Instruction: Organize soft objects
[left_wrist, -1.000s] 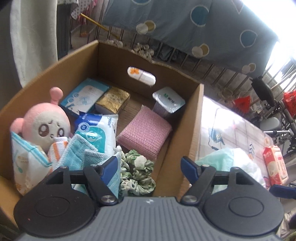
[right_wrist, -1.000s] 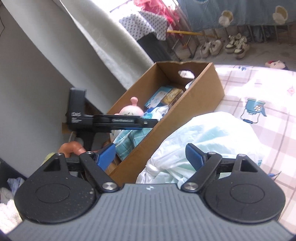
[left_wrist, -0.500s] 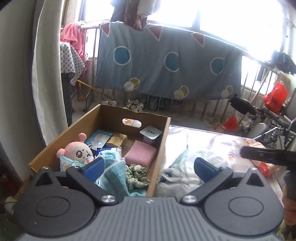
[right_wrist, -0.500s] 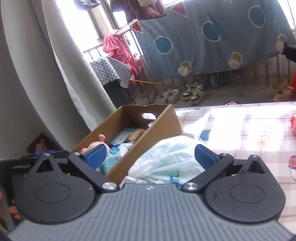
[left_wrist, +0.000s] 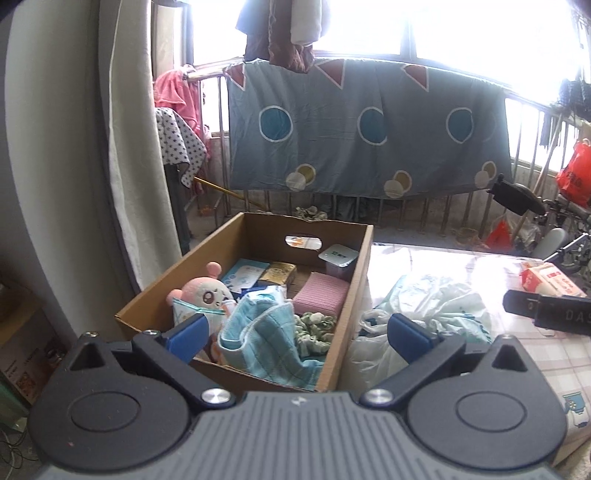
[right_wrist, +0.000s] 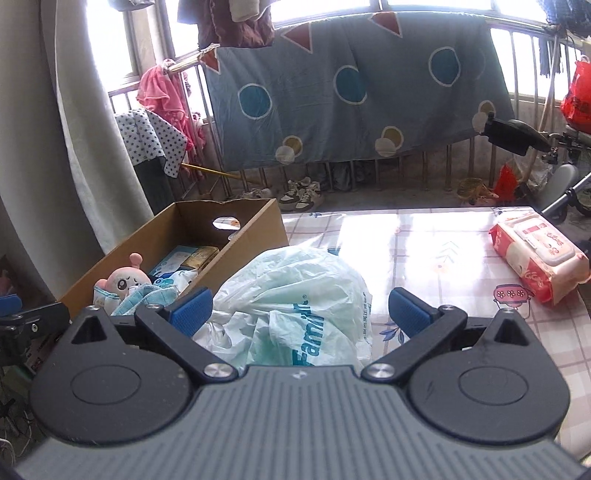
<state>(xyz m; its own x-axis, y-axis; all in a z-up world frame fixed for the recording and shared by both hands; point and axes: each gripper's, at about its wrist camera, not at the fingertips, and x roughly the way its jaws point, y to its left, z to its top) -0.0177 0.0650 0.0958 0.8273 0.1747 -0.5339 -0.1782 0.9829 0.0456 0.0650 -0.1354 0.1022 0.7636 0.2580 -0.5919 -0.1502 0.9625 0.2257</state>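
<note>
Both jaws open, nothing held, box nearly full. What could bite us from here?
The blue towel is heaped at the near rim of the cardboard box and may spill out if nudged. The plastic bag is thin and crumpled, so the jaws could pinch only a fold. The wipes pack lies near the table's far edge.

Open tabletop (right_wrist: 424, 240) between plastic bag (right_wrist: 295, 295) and wipes pack (right_wrist: 535, 258). Box (left_wrist: 155, 302) crowded near its front; bare floor only toward far wall.
</note>
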